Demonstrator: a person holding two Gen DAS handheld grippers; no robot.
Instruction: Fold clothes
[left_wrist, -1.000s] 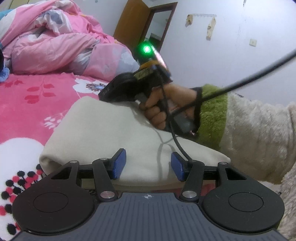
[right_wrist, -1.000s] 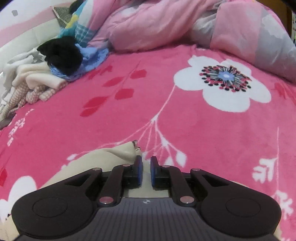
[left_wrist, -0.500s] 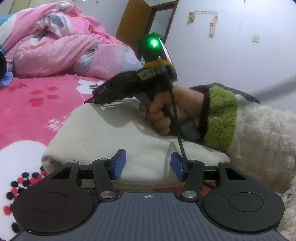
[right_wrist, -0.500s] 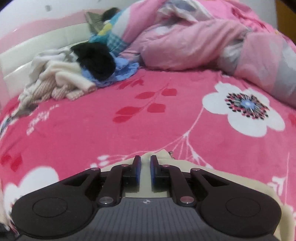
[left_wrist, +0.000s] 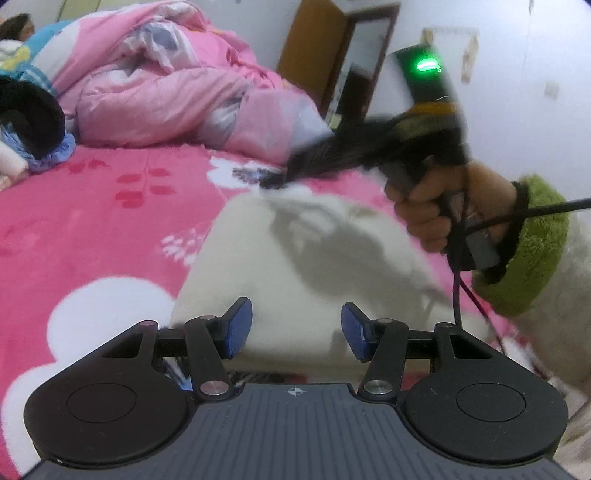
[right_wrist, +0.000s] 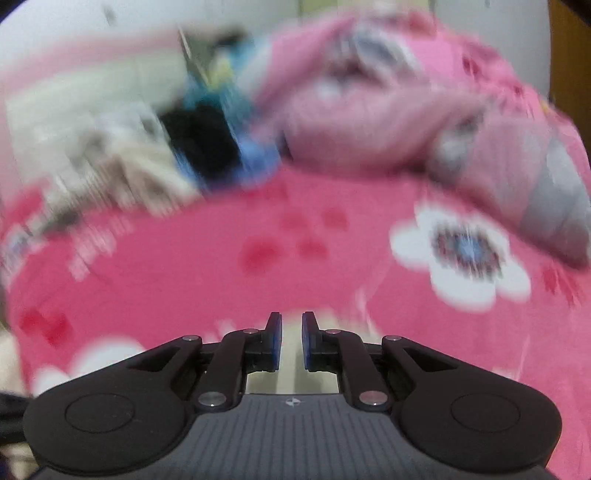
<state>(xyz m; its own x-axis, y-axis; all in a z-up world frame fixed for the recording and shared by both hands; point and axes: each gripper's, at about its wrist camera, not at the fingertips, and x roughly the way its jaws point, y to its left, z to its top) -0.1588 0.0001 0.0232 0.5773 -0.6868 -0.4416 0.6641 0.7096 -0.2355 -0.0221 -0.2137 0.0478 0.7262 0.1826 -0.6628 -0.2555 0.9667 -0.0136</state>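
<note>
The cream garment (left_wrist: 314, 258) lies folded on the pink flowered bed (left_wrist: 110, 221), just in front of my left tongs (left_wrist: 297, 328), whose blue pads stand spread with nothing pressed between them. My right tongs (left_wrist: 280, 177) are above its far edge, blurred; in their own view (right_wrist: 291, 341) the pads are nearly together, and I cannot tell if they pinch cloth. A pink quilt (left_wrist: 159, 92) and a pile of clothes (right_wrist: 147, 162) lie further back.
</note>
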